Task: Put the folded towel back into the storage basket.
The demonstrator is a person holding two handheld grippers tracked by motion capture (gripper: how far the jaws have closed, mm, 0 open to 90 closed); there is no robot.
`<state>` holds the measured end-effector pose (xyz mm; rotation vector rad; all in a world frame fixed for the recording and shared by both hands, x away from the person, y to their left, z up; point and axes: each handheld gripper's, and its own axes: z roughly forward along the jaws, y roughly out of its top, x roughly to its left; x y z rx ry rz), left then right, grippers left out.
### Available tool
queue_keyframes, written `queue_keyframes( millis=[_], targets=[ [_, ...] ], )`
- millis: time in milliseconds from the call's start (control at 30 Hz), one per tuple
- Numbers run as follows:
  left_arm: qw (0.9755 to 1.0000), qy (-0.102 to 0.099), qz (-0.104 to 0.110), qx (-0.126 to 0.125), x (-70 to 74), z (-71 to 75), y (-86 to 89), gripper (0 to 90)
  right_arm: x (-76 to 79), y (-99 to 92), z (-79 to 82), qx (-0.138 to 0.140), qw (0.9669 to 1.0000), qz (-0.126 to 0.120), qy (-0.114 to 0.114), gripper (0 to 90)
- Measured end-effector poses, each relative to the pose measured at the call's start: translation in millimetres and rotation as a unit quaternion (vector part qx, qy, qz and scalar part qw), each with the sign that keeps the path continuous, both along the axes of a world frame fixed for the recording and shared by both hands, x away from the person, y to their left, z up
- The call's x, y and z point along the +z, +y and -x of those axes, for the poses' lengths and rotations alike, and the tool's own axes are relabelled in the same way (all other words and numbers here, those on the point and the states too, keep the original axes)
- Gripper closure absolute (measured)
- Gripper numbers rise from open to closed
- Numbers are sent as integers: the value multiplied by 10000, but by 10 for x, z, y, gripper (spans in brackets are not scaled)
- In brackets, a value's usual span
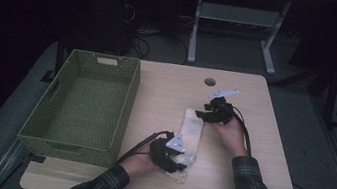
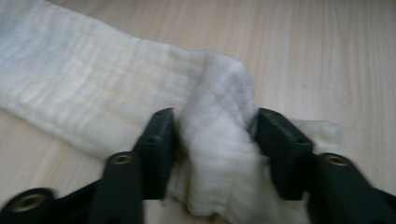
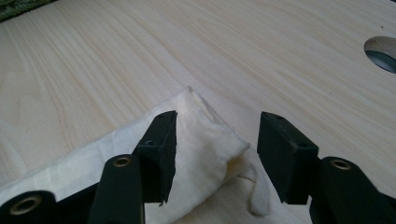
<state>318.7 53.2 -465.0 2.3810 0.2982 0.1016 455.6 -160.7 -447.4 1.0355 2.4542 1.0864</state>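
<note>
Jaws, left gripper (image 2: 212, 140): pinching a bunched fold of the white cloth (image 2: 93, 88), both pads pressed into the fabric, which bulges up between them. Seen from above, this gripper (image 1: 173, 157) sits at the near end of the cloth (image 1: 191, 131).

Jaws, right gripper (image 3: 215, 140): spread, pads clear of the fabric. The far corner of the cloth (image 3: 201, 135) lies between them, nearer the left-hand pad; a short tape or loop (image 3: 259, 191) trails from that corner. Seen from above, this gripper (image 1: 212, 112) sits at the far end of the cloth.

Cloth: pale, soft, folded into a long narrow band. Long axis runs from the person's near side toward the far side of the table, leaning slightly to the right. Each gripper is posted at one end, so the band lies stretched between the two; the right gripper is the one yet to take hold, and its corner is already within reach of a simple close.

Basket (image 1: 85, 105): green, woven, rectangular, with handle cut-outs; stands on the left part of the table, well apart from the cloth, nearer the left hand.

Table (image 1: 243, 186): light wood grain, rounded corners, a round cable hole (image 1: 210, 82) near the far edge.

Room: dim; dark floor, a white-legged table frame (image 1: 233, 33) and loose cables beyond.
</note>
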Motion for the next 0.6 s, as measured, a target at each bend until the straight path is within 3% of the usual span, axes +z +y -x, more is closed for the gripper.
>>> queue_keyframes(
  millis=[67,200,467,600],
  targets=[
    [9999,-2,46,112,0,-18,8,626,-1,0,-5,-6,10000,-11,5,463],
    [9999,4,47,142,2,-23,8,717,-16,9,-28,-5,10000,-1,49,455],
    [9997,72,107,192,-3,-33,9,742,-174,83,-116,73,9995,89,282,410],
    [9997,78,106,194,-1,-37,8,745,-238,137,-147,208,9991,113,340,448]
  ],
)
